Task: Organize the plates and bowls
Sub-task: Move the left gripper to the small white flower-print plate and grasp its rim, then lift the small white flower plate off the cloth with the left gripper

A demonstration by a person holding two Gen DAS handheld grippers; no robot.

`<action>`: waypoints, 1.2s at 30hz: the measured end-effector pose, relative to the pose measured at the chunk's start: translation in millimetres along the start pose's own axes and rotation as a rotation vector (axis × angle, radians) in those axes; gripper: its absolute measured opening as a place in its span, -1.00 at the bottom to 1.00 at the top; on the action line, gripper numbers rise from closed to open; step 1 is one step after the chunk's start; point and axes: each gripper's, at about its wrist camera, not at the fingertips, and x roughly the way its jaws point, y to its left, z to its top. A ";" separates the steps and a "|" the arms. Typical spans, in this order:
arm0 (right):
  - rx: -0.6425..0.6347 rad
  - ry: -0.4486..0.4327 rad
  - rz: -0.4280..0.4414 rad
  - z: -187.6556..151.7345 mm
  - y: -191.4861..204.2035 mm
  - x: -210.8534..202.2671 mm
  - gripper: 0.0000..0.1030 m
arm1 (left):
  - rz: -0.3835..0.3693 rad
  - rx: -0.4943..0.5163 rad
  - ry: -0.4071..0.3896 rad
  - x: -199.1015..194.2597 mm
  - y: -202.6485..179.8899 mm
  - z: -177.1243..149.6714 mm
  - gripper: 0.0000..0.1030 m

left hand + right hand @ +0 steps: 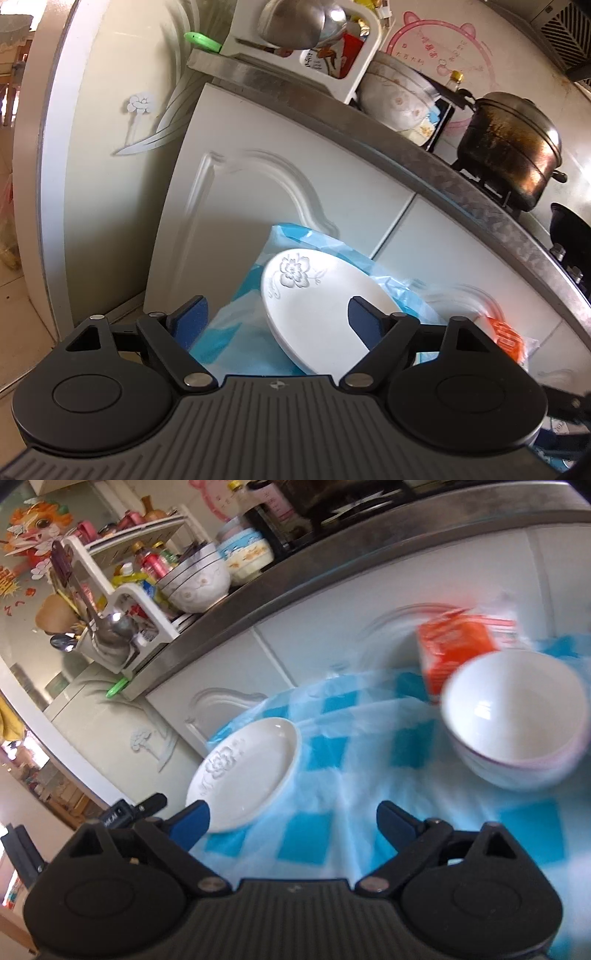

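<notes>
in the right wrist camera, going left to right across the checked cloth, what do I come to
White plate with the embossed flower at the cloth's left edge → orange box, further back → white bowl on the right.

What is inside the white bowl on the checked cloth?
The bowl looks empty: only its bare white inside shows. It seems to sit in another bowl, so what lies under it is hidden. The picture is blurred there.
</notes>
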 end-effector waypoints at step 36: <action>-0.002 0.157 0.196 34.5 0.0 124.2 0.36 | -0.045 -0.148 0.103 34.7 22.6 -8.2 0.51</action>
